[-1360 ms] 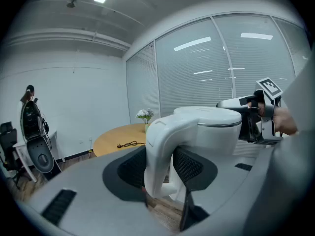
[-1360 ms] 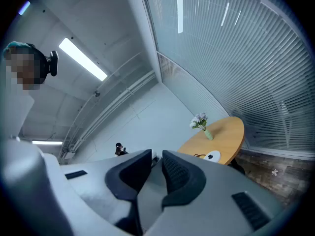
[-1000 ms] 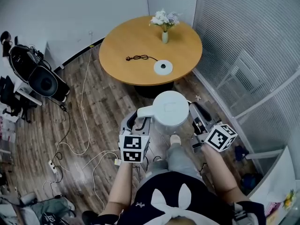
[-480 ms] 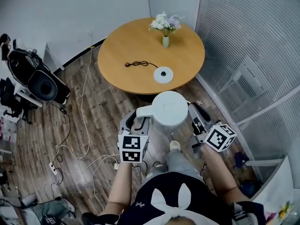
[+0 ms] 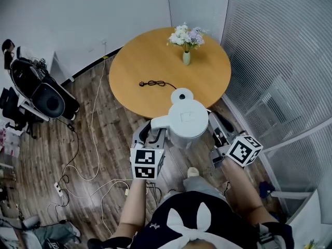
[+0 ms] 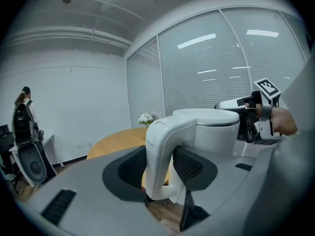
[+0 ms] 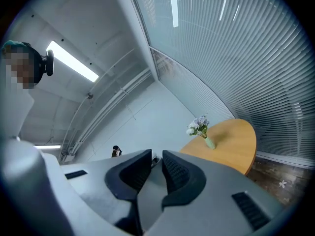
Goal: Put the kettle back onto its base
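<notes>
Head view: from above my head, steeply down, round table (image 5: 155,61) upper centre. Left gripper view: close along my jaws, level, tableward. Right gripper view: tilted ceilingward. All share table, flower vase (image 5: 186,57).

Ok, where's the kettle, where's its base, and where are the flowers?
kettle (image 5: 188,117), head view, middle of its white lid.
base (image 5: 181,94), head view, the bit of it showing beyond the kettle.
flowers (image 5: 185,36), head view, on the pale blossoms.
</notes>
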### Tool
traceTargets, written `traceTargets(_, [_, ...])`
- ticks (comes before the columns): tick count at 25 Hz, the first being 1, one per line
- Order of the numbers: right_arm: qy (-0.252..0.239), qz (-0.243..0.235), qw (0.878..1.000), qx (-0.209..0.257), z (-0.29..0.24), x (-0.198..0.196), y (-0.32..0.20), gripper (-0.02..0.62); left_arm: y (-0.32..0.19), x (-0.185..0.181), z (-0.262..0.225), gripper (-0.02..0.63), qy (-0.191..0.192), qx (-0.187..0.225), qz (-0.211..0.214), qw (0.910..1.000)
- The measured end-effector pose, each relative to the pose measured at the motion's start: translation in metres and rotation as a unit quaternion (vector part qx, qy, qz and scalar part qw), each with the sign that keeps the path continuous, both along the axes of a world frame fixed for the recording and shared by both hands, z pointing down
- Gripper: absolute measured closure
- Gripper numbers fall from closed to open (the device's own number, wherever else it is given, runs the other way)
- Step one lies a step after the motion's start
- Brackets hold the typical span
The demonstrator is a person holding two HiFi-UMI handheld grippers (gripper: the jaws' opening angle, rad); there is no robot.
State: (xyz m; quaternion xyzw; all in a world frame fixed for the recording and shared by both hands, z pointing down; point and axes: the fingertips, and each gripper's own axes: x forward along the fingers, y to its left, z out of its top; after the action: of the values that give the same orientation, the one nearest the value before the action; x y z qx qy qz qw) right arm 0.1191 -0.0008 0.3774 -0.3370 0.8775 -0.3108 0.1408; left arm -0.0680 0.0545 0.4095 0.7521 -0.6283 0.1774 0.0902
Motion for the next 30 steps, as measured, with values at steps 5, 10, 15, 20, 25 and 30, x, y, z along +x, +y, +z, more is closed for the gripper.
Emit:
traceTargets(5, [-0.001,-0.018,1.000,0.003,-0.003,-0.004,-0.043,0.532,-0.037,-0.002,-0.004,0.420,-0.002,0.003,-0.015,0.9999])
traceTargets(10, [-0.004,-0.033,0.999,0.015,-0.011,-0.008,-0.064,0.532,-0.056,-0.004,-0.010,0.420,0.004,0.011,-0.029,0.9995])
traceTargets(15, [-0.004,-0.043,0.999,0.022,-0.019,-0.005,-0.083,0.532,-0.073,-0.001,-0.016,0.420,0.008,0.019,-0.041,0.9989])
traceTargets(20, [-0.005,-0.052,0.998,0.033,-0.031,-0.005,-0.099,0.532,-0.086,0.001,-0.024,0.420,0.015,0.026,-0.045,0.9985])
traceTargets(25, [-0.010,-0.051,0.998,0.034,-0.036,-0.010,-0.117,0.532,-0.103,-0.005,-0.030,0.420,0.012,0.026,-0.044,0.9986])
traceTargets(30, [-0.013,-0.047,0.998,0.032,-0.040,-0.019,-0.141,0.532,-0.130,-0.014,-0.034,0.420,0.012,0.026,-0.038,0.9989])
